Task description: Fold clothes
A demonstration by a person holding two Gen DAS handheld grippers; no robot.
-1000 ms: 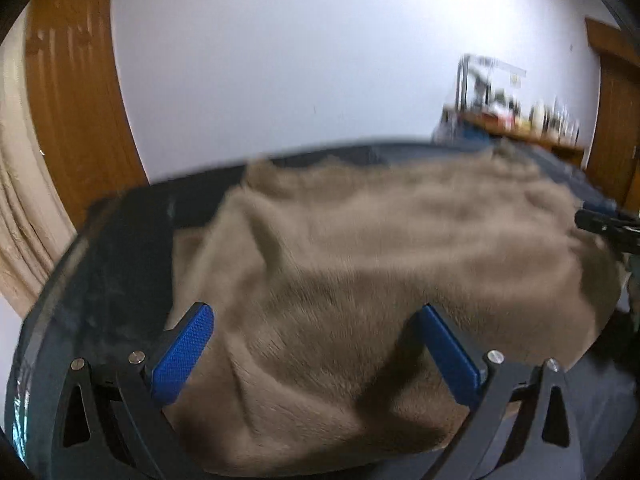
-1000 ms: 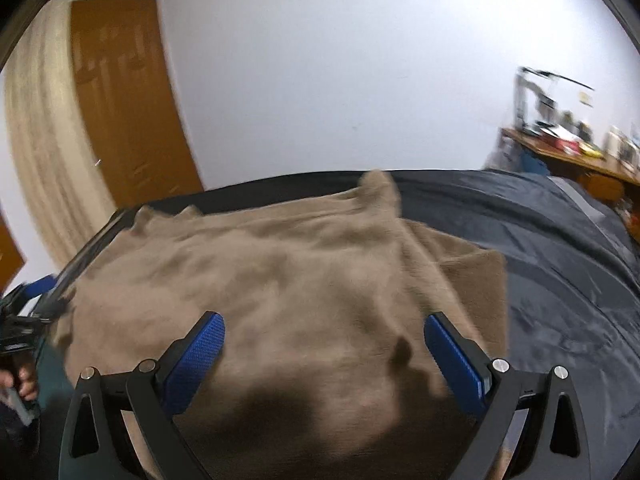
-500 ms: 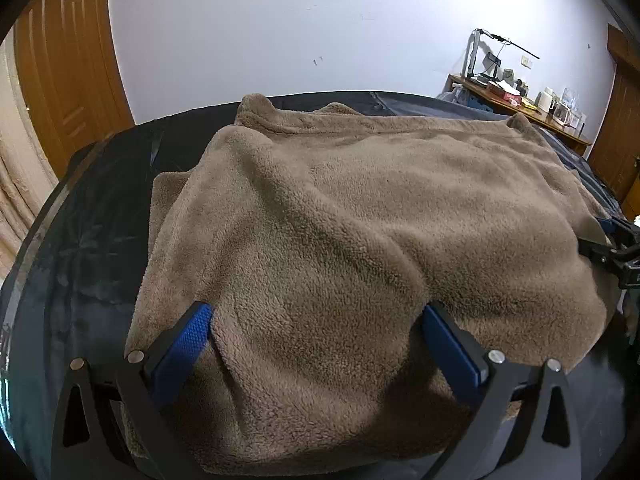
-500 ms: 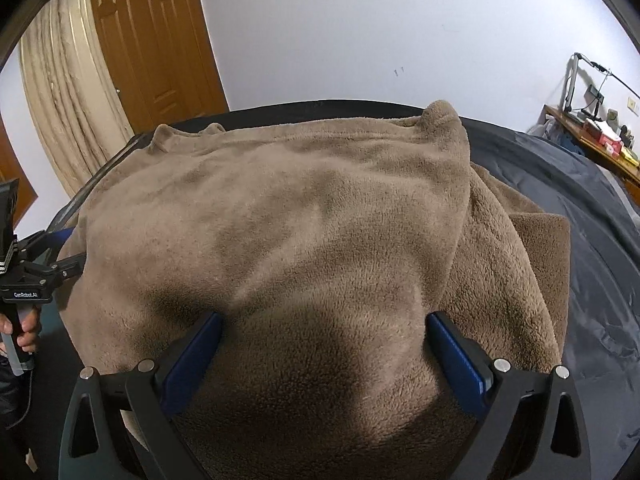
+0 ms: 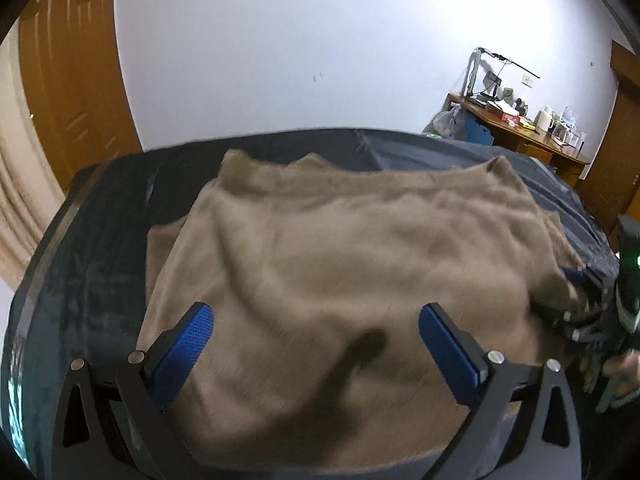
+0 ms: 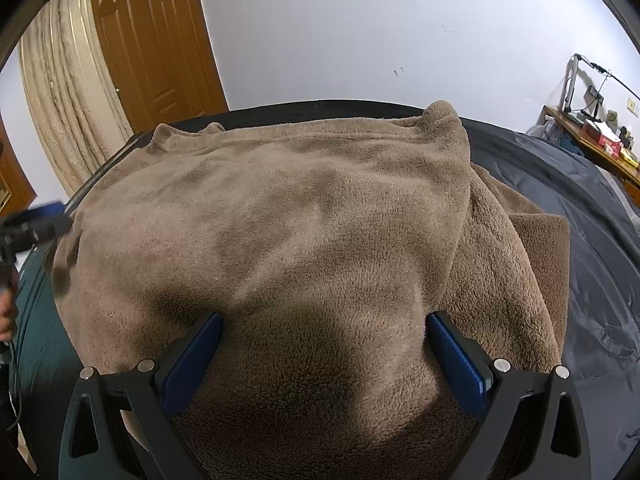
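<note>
A brown fleece garment (image 5: 352,264) lies spread on a dark sheet (image 5: 100,240), folded over with a lower layer showing at its right side (image 6: 536,264). My left gripper (image 5: 316,344) is open and empty, a little above the garment's near edge. My right gripper (image 6: 324,356) is open, its blue pads (image 6: 456,360) pressed down into the fleece on either side of a raised hump. The right gripper also shows at the right edge of the left wrist view (image 5: 592,320), and the left gripper at the left edge of the right wrist view (image 6: 36,220).
The dark sheet (image 6: 600,240) covers a bed. A wooden door (image 6: 156,40) and beige curtain (image 6: 64,92) stand behind on the left. A cluttered wooden desk (image 5: 520,120) stands at the back right against a white wall.
My left gripper has lifted off the garment's near edge and the view has tilted up. My right gripper has stayed low in the fleece. The garment has not shifted.
</note>
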